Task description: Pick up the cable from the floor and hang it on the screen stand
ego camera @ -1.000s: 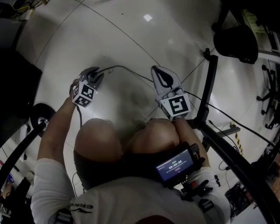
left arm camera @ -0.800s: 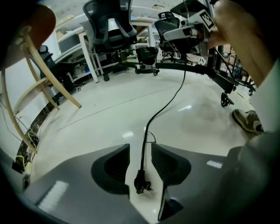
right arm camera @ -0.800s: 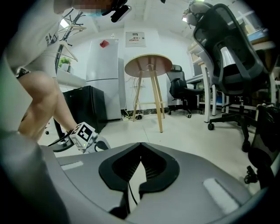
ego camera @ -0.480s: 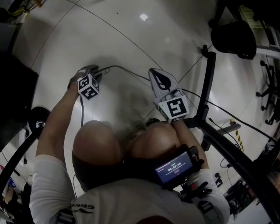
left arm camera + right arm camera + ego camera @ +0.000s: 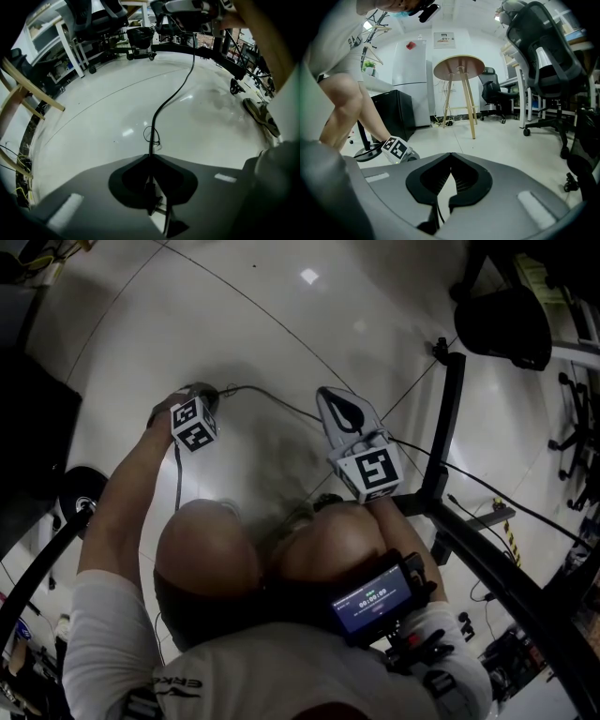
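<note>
A thin black cable (image 5: 272,395) lies on the glossy white floor and runs toward the black screen stand (image 5: 448,418). My left gripper (image 5: 204,390) points steeply down at the floor; its jaws have just been closing and now pinch the cable (image 5: 173,96), which enters at the tips of that gripper (image 5: 151,157). My right gripper (image 5: 330,395) hovers near the person's knee, with its jaws shut in its own view (image 5: 450,154). A thin strand of cable (image 5: 436,213) hangs from between them. The stand's wheeled base (image 5: 187,47) shows far off.
A black office chair (image 5: 506,324) stands beyond the stand. A round black base (image 5: 84,493) sits at the left. In the right gripper view, a wooden stool (image 5: 459,68), a fridge (image 5: 410,79) and another chair (image 5: 543,51) stand ahead. A shoe (image 5: 260,115) rests on the floor.
My left gripper has dropped to the floor, tipped downward and closed from open onto the cable. The right gripper has stayed put.
</note>
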### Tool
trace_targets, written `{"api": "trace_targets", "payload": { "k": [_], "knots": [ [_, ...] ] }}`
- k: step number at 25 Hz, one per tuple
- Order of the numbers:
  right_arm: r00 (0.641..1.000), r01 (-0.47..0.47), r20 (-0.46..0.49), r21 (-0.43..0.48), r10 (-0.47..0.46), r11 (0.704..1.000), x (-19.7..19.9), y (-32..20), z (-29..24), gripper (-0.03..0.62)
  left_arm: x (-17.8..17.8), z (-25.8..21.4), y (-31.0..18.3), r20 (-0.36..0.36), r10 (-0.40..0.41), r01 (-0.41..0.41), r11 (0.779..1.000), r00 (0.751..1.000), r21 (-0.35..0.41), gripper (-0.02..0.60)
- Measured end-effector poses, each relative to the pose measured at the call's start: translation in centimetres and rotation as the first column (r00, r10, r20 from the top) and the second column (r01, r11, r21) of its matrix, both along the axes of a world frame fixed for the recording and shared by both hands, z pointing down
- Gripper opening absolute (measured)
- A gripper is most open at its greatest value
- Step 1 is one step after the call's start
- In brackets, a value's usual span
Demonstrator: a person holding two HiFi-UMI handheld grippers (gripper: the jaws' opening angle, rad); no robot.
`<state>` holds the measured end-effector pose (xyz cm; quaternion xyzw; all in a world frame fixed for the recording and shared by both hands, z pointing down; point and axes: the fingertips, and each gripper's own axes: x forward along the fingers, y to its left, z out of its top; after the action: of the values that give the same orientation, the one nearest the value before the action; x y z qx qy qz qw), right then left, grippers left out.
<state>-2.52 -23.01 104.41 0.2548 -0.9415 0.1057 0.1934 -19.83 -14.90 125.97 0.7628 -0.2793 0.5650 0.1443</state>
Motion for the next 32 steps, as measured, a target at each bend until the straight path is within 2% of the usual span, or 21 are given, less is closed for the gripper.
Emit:
{"api": "trace_targets", "payload": {
  "k": [8, 14, 19, 21, 24, 28, 32],
  "knots": [
    [0.999, 0.030, -0.012, -0.009, -0.031, 0.999, -0.7, 0.5, 0.9, 0.014, -0.1, -0.1, 0.1, -0.009, -0.008, 0.008, 1.000, 1.000, -0.004, 0.018],
    [0.998, 0.063, -0.025, -0.029, -0.064, 0.998, -1.3, 0.7, 1.9, 0.014, 0.4, -1.8, -1.0, -0.062, -0.031, 0.035, 0.996, 0.998, 0.077, 0.017],
    [0.993, 0.107, -0.043, -0.029, -0.108, 0.994, -2.3, 1.0, 2.6, 0.015, 1.1, -4.3, -2.2, -0.123, -0.040, 0.061, 0.984, 0.992, 0.168, 0.017],
    [0.990, 0.129, -0.050, -0.028, -0.130, 0.991, -2.7, 1.0, 2.6, 0.043, 1.4, -5.6, -2.8, -0.145, -0.038, 0.068, 0.976, 0.989, 0.208, 0.017],
    [0.982, 0.169, -0.079, -0.011, -0.170, 0.986, -3.3, 0.9, 2.6, 0.119, 2.0, -7.8, -3.7, -0.179, -0.020, 0.069, 0.960, 0.984, 0.272, 0.016],
    [0.964, 0.227, -0.147, 0.027, -0.220, 0.974, -3.7, 0.3, 2.6, 0.209, 3.4, -11.6, -4.9, -0.218, 0.041, 0.042, 0.931, 0.975, 0.363, 0.015],
    [0.935, 0.289, -0.243, 0.096, -0.259, 0.953, -4.2, -0.8, 2.4, 0.241, 5.1, -15.5, -6.0, -0.250, 0.115, 0.008, 0.896, 0.961, 0.443, 0.015]
  ]
}}
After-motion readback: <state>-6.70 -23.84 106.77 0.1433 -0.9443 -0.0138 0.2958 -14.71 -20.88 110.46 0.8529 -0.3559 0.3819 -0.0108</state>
